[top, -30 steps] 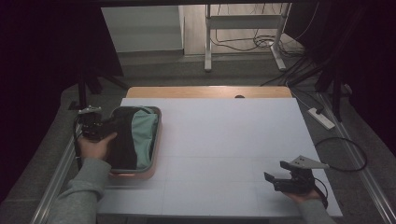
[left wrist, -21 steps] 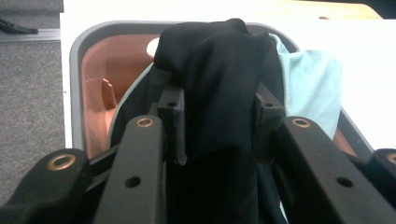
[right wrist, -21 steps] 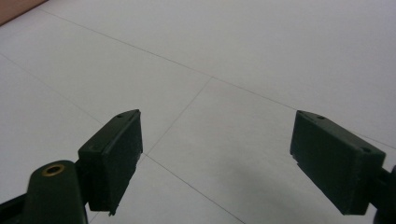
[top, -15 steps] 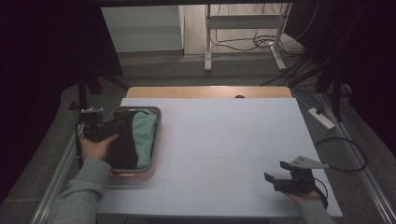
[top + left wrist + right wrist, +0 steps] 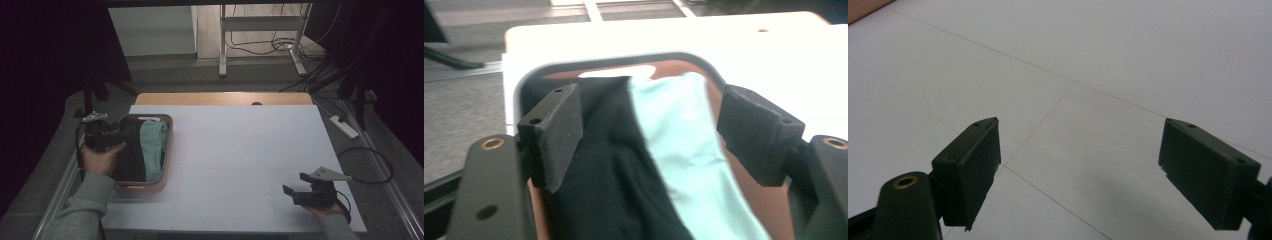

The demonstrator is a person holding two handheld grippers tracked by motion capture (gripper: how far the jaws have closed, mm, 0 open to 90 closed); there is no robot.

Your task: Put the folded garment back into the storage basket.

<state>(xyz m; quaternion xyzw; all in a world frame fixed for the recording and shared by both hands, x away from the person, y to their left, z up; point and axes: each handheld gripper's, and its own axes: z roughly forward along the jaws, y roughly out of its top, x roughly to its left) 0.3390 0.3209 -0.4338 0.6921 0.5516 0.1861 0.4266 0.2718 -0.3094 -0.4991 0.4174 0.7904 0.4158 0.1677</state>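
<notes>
right gripper (image 5: 299,192): near edge of the table, right side, low over the white tabletop (image 5: 250,150). Jaws spread wide, nothing between them; in the right gripper view (image 5: 1080,170) only bare white surface with thin seam lines shows in the gap.
right hand (image 5: 325,207): comes in from the bottom edge, wraps the gripper body from below and behind. Gripper points left across the table, grey three-cornered plate on top, cable trailing off to the right.
left forearm (image 5: 82,210): grey sleeve, enters bottom left, angled up and slightly right toward the tray.
left hand (image 5: 100,157): around the gripper body at the tray's left edge, wrist about straight with the forearm.
left gripper (image 5: 117,136): at the left rim of the tray, pointing right and down into it. Jaws wide apart in the left gripper view (image 5: 649,130), straddling the cloth; can't tell if the pads touch the fabric.
tray (image 5: 167,150): brown inside, grey rounded rim, on the left part of the table, long side running near to far.
black cloth (image 5: 609,185): in the tray, left half, under the left jaw.
mint-green cloth (image 5: 684,150): in the tray, right half, touching the black one along its length, between the jaws.
far side: wooden table edge (image 5: 220,98) past the white top; metal stand legs (image 5: 222,45) and floor cables beyond that.
</notes>
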